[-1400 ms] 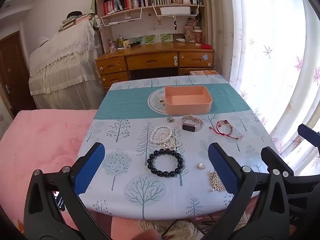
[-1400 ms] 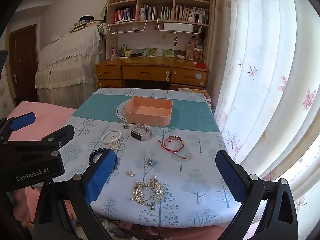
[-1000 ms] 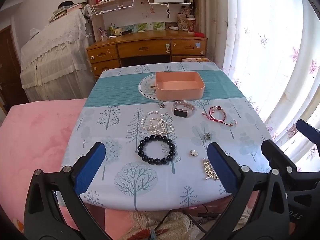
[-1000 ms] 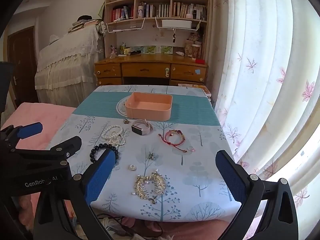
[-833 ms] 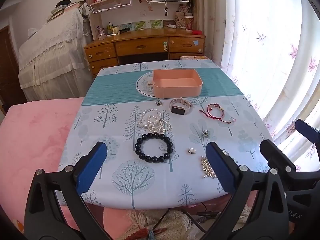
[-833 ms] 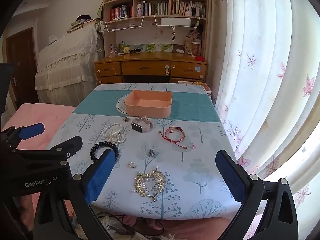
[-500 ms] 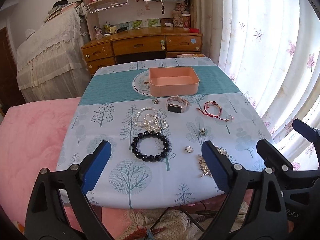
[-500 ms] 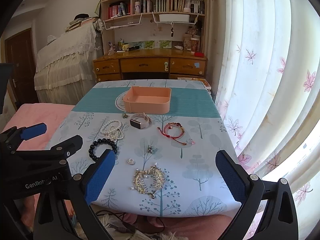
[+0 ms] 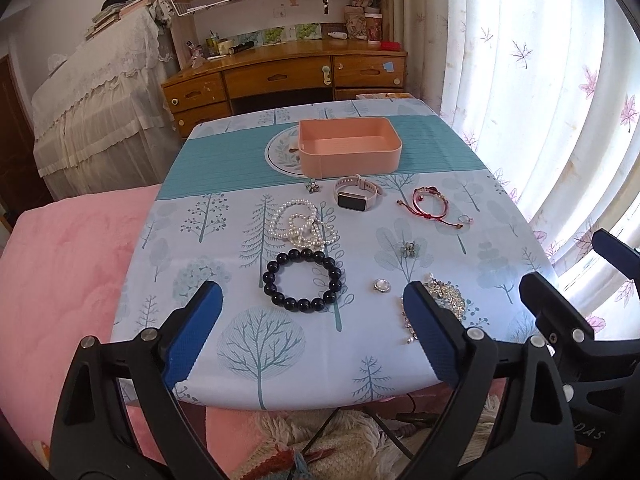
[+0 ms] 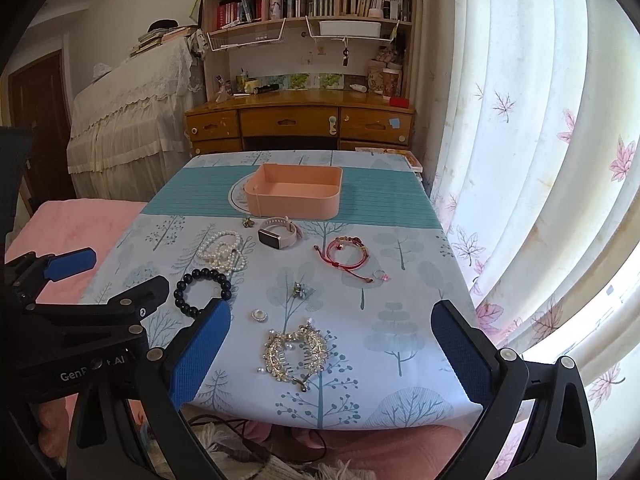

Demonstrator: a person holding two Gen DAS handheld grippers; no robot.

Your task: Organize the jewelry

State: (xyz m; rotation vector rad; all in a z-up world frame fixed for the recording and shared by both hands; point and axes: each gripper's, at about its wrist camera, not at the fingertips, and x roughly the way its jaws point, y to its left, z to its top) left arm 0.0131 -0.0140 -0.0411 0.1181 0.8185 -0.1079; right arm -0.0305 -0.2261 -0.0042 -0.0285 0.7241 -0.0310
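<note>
Both claws hang wide open and empty over the table's near edge, the left gripper [image 9: 312, 334] above the black bracelet [image 9: 302, 279], the right gripper [image 10: 330, 354] above the gold hairpiece [image 10: 295, 351]. The pearls [image 9: 302, 224], watch [image 9: 355, 196] and red cord bracelet [image 9: 429, 203] lie mid-table, just before the pink box [image 9: 349, 153] near the far edge.

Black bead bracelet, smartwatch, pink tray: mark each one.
black bead bracelet [image 9: 303, 280], left wrist view, on a bead at its far side.
smartwatch [image 9: 352, 201], left wrist view, on its dark screen.
pink tray [image 10: 294, 202], right wrist view, on its near wall.
</note>
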